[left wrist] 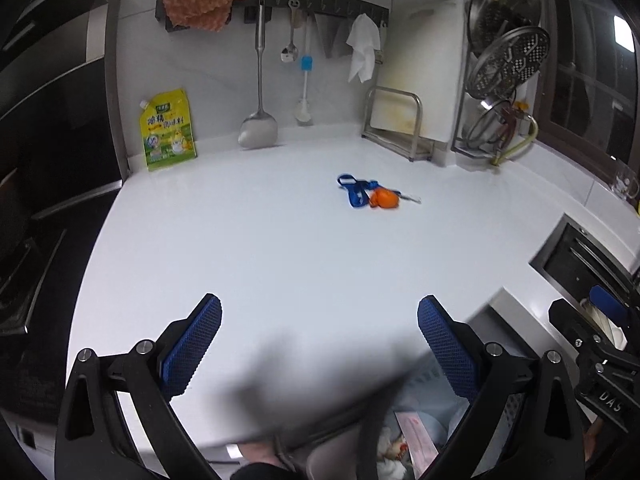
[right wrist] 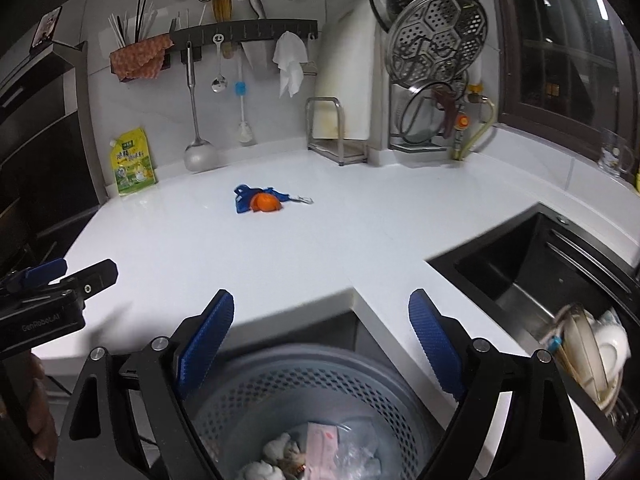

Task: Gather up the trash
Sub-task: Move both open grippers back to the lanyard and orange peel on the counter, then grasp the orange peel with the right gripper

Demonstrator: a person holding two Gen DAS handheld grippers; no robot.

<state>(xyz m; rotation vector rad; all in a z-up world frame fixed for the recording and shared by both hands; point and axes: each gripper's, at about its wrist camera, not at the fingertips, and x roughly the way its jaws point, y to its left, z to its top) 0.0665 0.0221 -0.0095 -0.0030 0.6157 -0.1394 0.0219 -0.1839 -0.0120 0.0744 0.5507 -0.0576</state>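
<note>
Both our grippers, left and right, gape empty above the bin; next we reach ahead for the orange peel.

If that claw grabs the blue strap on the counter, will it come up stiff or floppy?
Probably floppy: the blue fabric strap lies crumpled and folded flat on the white countertop. It looks thin, so likely light. The orange peel-like piece resting against it may shift or drop off.
</note>
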